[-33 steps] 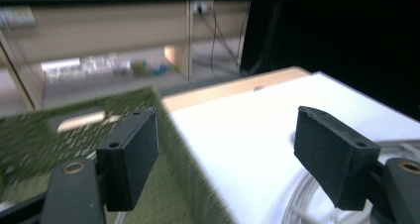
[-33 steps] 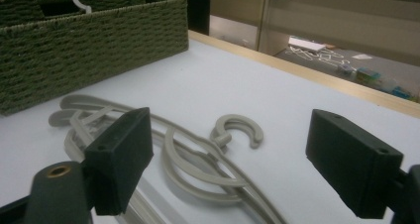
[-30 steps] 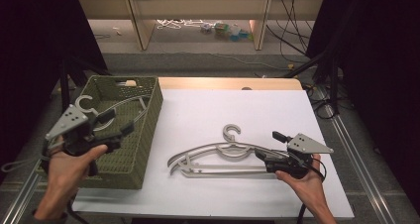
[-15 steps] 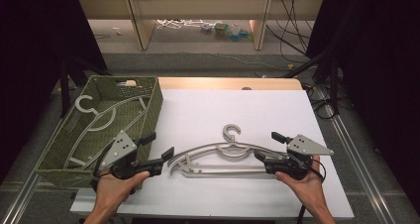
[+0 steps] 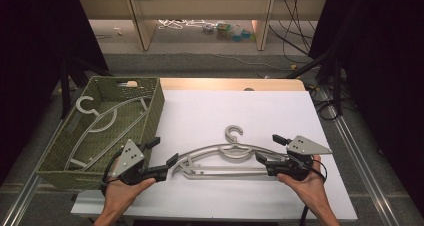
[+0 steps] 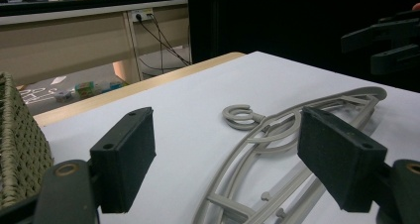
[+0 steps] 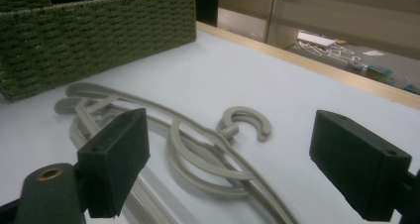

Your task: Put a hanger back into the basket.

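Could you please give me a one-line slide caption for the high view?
Both open grippers, left and right, flank a grey hanger beside a green basket.

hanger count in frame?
2 for certain. One hanger in the green basket, one on the white tabletop between both open hand-held grippers. The tabletop one looks layered, so another may be stacked under it.

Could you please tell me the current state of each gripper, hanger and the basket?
Left gripper: jaws open, at the hanger's left end.
Right gripper: jaws open, at its right end.
Hanger on the table: lying flat, not clamped.
Hanger in the basket: lying inside.
Basket: upright.
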The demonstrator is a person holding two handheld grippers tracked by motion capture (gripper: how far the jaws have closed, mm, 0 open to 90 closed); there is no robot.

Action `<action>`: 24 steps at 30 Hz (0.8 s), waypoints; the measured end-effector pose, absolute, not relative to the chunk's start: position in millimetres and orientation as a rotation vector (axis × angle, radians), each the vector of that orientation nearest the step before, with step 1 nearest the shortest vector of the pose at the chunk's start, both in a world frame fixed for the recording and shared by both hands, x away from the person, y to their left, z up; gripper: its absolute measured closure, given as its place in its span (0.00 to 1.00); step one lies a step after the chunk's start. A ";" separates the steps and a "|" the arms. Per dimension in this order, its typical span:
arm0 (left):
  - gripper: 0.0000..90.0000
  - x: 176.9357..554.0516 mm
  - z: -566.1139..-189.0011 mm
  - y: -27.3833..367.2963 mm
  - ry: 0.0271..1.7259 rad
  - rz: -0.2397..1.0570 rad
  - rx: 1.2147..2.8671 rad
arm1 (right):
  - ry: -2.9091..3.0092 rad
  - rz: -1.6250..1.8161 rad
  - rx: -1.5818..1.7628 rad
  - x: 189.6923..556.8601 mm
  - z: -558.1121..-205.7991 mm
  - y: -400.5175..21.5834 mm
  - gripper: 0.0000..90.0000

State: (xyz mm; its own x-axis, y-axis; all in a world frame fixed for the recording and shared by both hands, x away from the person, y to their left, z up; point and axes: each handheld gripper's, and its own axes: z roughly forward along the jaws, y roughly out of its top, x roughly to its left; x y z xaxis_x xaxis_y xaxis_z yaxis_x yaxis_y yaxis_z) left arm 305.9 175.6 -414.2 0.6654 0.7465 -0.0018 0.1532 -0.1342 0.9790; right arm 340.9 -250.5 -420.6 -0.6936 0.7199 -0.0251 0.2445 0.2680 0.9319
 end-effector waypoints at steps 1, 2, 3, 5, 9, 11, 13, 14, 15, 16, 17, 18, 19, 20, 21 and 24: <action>0.25 305.3 -415.5 175.2 0.741 0.602 1.663 | 2.101 1.423 0.872 342.1 -421.2 -249.9 0.18; 0.25 304.5 -417.7 174.2 0.739 0.599 1.671 | 2.107 1.417 0.878 342.8 -421.2 -249.4 0.18; 0.25 303.4 -418.7 173.7 0.739 0.595 1.676 | 2.112 1.423 0.866 345.2 -421.4 -248.9 0.18; 0.25 302.6 -420.9 172.0 0.737 0.588 1.680 | 2.133 1.391 0.865 348.0 -420.4 -249.5 0.18; 0.25 305.7 -423.6 170.8 0.688 0.599 1.688 | 2.181 1.350 0.866 357.7 -422.5 -249.3 0.19; 0.25 304.6 -423.9 170.9 0.702 0.598 1.695 | 2.207 1.314 0.868 364.0 -423.1 -249.5 0.19; 0.25 304.9 -424.6 171.2 0.695 0.597 1.683 | 2.240 1.279 0.872 370.7 -423.7 -249.8 0.20; 0.25 304.7 -424.9 171.4 0.699 0.595 1.681 | 2.254 1.260 0.870 373.8 -424.3 -249.9 0.22; 0.25 304.8 -424.8 172.3 0.699 0.603 1.691 | 2.272 1.241 0.864 377.3 -425.1 -250.1 0.23; 0.25 304.8 -425.3 172.3 0.703 0.600 1.689 | 2.298 1.216 0.863 380.5 -425.9 -250.1 0.24; 0.24 304.5 -425.9 172.1 0.710 0.597 1.684 | 2.310 1.191 0.861 383.6 -426.5 -249.9 0.25; 0.24 304.6 -426.3 172.0 0.708 0.597 1.683 | 2.324 1.163 0.846 386.9 -427.3 -249.5 0.26; 0.24 304.7 -426.6 172.0 0.706 0.595 1.685 | 2.361 1.131 0.833 390.7 -428.1 -248.7 0.28; 0.24 304.8 -427.0 172.1 0.702 0.593 1.689 | 2.379 1.114 0.821 393.0 -428.7 -248.2 0.29; 0.24 304.8 -427.2 172.2 0.702 0.592 1.690 | 2.401 1.092 0.818 396.5 -429.7 -247.4 0.29; 0.24 305.1 -427.4 171.7 0.696 0.595 1.692 | 2.437 1.059 0.796 404.1 -433.2 -245.2 0.34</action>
State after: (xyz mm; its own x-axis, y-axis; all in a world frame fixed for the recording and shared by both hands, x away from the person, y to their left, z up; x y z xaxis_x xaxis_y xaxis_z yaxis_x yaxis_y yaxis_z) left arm 305.1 171.7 -427.4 0.6952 0.7184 0.0262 0.1384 -0.1695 0.9758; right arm 404.1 -245.2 -433.2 -0.7739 0.6248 -0.1040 0.3501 0.5587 0.7519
